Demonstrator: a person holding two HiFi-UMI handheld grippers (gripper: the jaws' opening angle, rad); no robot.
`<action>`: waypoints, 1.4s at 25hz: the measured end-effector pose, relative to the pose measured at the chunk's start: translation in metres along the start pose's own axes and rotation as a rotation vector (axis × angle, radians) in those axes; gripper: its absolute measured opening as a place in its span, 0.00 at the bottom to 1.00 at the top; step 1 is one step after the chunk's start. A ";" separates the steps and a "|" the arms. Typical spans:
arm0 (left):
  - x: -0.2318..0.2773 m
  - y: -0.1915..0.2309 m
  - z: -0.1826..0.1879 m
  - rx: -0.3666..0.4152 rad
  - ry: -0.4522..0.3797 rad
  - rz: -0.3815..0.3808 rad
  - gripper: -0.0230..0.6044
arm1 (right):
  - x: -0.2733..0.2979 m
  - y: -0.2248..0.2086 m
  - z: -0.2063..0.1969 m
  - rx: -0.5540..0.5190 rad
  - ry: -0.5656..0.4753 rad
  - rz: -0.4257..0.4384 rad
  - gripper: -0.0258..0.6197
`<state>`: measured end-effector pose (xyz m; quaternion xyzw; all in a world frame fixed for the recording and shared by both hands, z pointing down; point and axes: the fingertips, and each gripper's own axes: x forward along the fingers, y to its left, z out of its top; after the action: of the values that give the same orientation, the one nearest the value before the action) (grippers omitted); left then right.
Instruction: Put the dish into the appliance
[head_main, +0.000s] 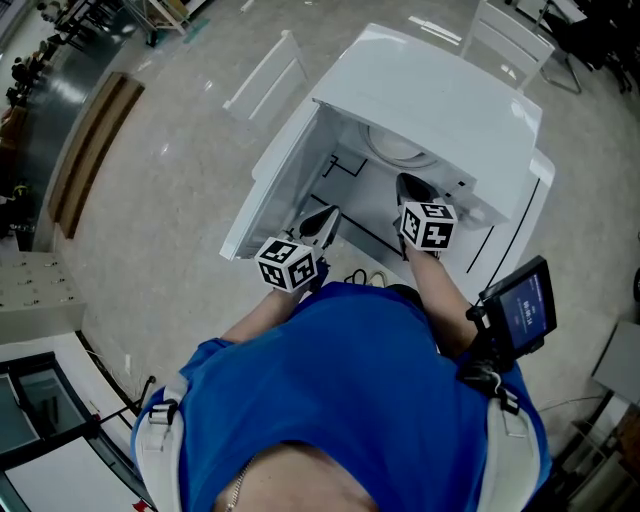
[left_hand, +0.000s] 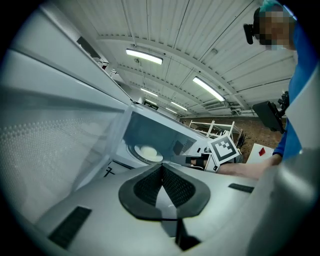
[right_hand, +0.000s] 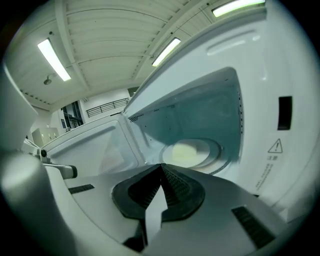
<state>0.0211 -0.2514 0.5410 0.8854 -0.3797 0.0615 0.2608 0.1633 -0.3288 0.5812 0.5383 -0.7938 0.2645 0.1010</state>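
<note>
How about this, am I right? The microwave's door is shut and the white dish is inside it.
Not quite. The door of the microwave is open, not shut: the head view shows it swung out to the left. The white dish does sit inside.

Pale speckled floor (head_main: 170, 200), long wooden boards (head_main: 95, 150) lying off to the side, ribbed white ceiling (right_hand: 110, 35) with strip lights (left_hand: 144, 56) on.

Dish (head_main: 400, 150) sits well back inside the appliance (head_main: 450, 100), and its door (head_main: 285, 175) is swung open on the left. Left tool (head_main: 322, 222) and right tool (head_main: 412, 188) are side by side, just before the opening.
</note>
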 end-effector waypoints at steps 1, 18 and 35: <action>0.002 0.002 -0.001 -0.001 0.001 -0.002 0.05 | 0.000 0.002 -0.001 -0.001 0.000 0.006 0.04; -0.017 -0.043 -0.007 0.044 0.020 -0.064 0.04 | -0.085 0.026 -0.023 0.013 -0.033 0.005 0.04; -0.035 -0.060 -0.014 0.061 0.027 -0.128 0.05 | -0.123 0.056 -0.039 0.023 -0.063 -0.017 0.04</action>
<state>0.0399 -0.1874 0.5177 0.9145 -0.3168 0.0683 0.2421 0.1566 -0.1935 0.5417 0.5544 -0.7888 0.2555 0.0719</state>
